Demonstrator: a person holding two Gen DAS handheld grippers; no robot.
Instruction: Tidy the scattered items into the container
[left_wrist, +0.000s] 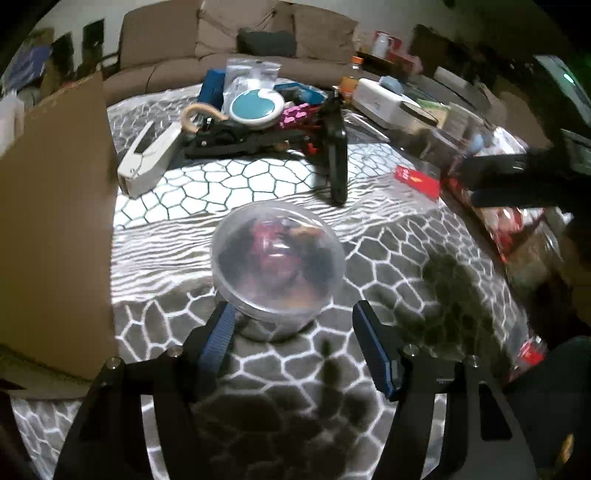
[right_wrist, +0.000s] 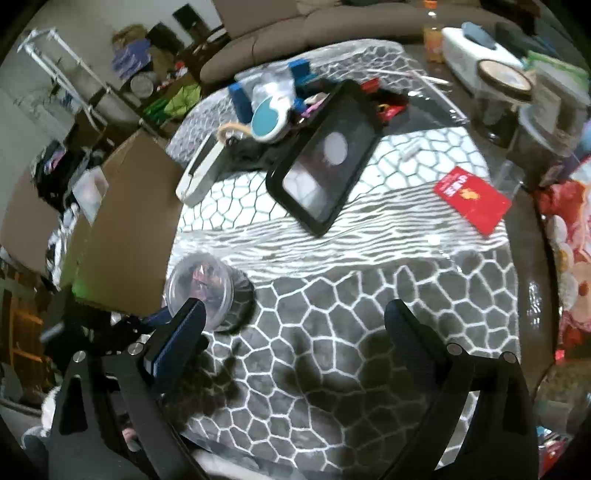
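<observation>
A clear round plastic tub (left_wrist: 277, 258) with small red and dark items inside stands on the grey patterned cloth (left_wrist: 406, 258). My left gripper (left_wrist: 291, 325) is open, its blue-padded fingers on either side of the tub's near base. The tub also shows in the right wrist view (right_wrist: 201, 286), at the left by my left finger. My right gripper (right_wrist: 295, 325) is open and empty above the cloth (right_wrist: 332, 332). It shows at the right of the left wrist view (left_wrist: 476, 177). A black tray (right_wrist: 325, 155) and a red card (right_wrist: 472, 197) lie beyond.
A pile of things sits at the table's far side: a white stapler-like tool (left_wrist: 151, 155), a teal round disc (left_wrist: 255, 107), blue boxes (left_wrist: 212, 86), pink pieces (left_wrist: 295, 114). A cardboard box (left_wrist: 55, 221) stands at the left. Jars and a white appliance (right_wrist: 480, 55) stand at the right.
</observation>
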